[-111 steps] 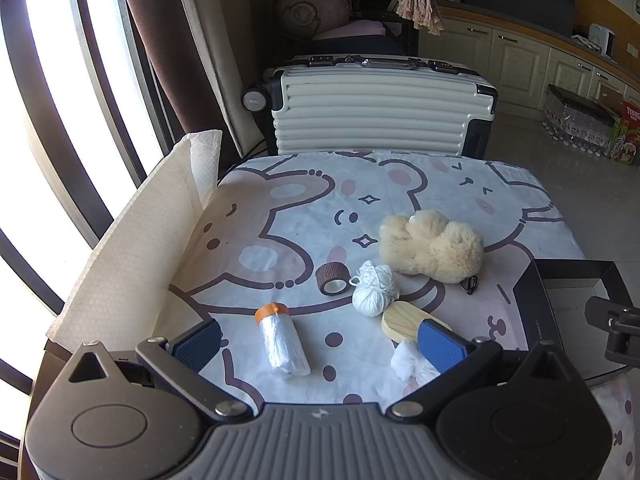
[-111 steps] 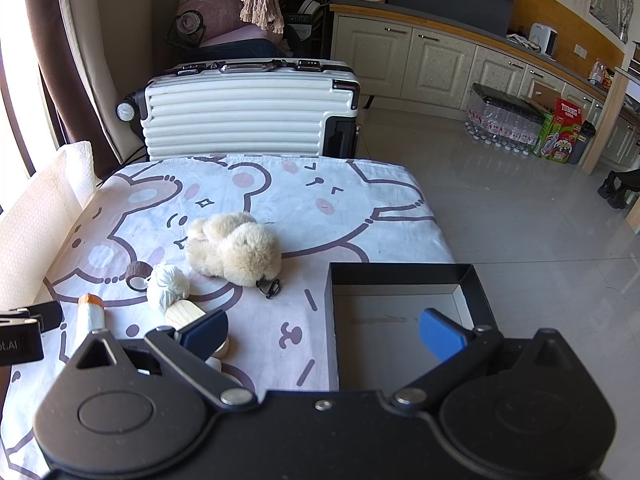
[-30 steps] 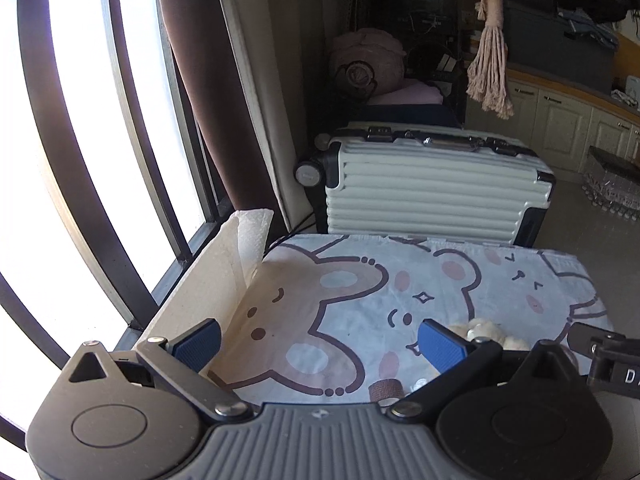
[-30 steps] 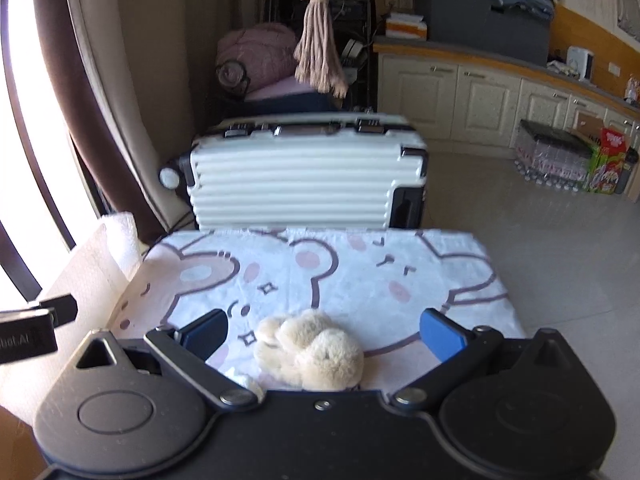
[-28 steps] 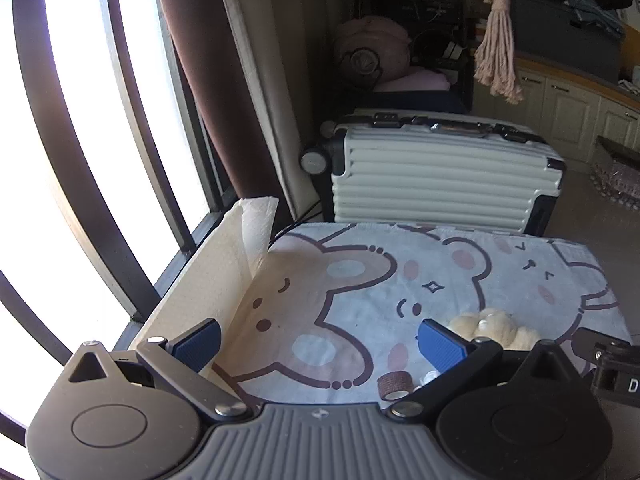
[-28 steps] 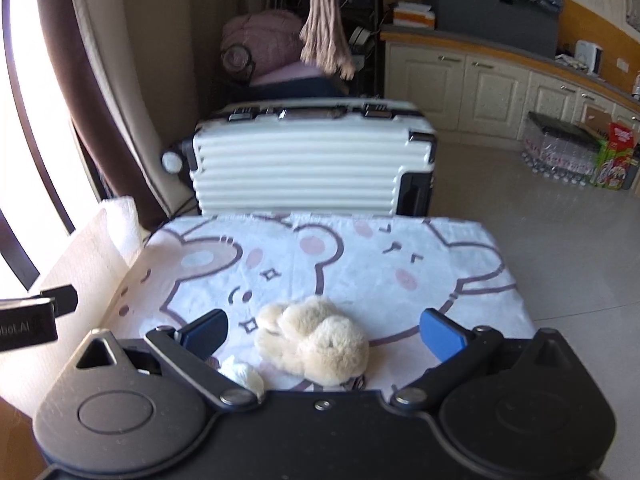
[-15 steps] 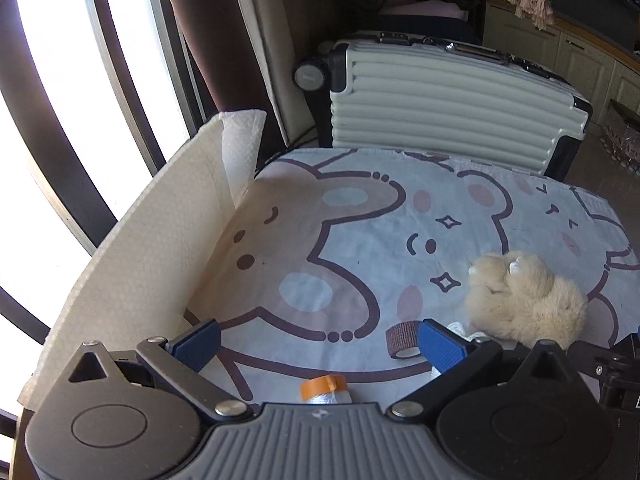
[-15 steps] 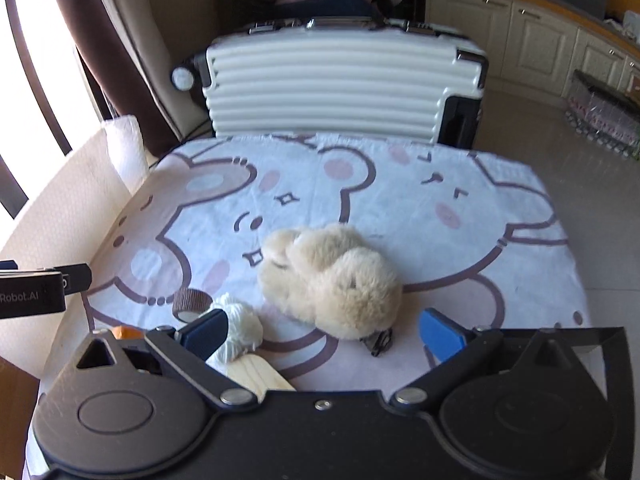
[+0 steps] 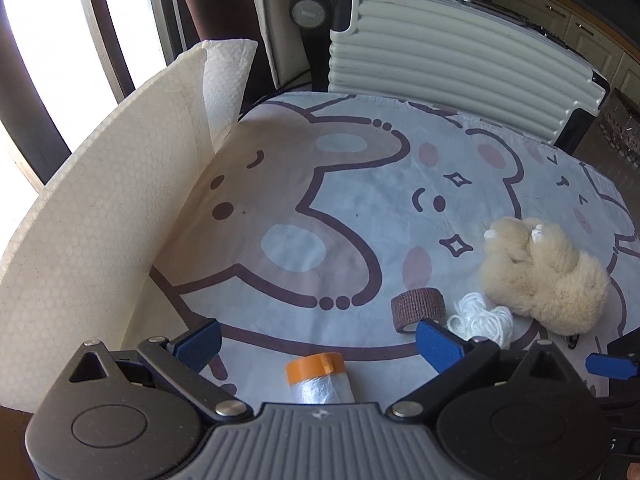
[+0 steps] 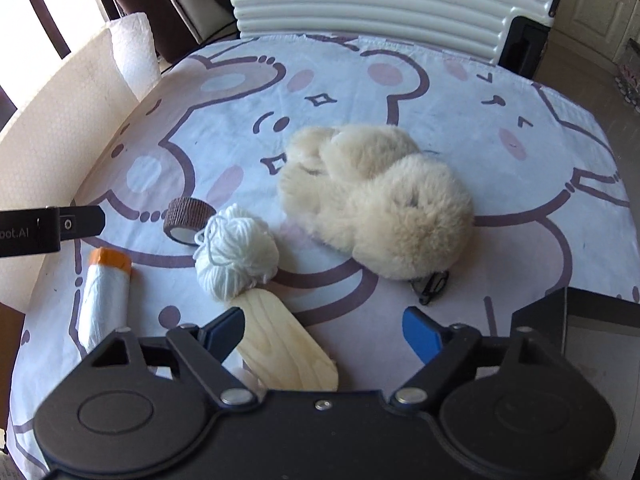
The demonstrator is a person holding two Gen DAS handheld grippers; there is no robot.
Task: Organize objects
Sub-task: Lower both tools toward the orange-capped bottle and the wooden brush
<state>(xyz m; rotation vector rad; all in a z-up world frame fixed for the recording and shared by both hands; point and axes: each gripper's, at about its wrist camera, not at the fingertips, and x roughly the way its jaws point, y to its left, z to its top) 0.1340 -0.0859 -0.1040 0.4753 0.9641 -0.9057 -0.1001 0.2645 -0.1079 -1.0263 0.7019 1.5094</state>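
Right wrist view alone gives us wooden block (image 10: 286, 342) near yarn (image 10: 236, 254); plush (image 10: 376, 200) mid-cloth. We read "bot.AI" on left gripper (image 10: 48, 234). Left gripper wide, empty. Right gripper (image 10: 322, 328) just been narrowing, gripping nothing.
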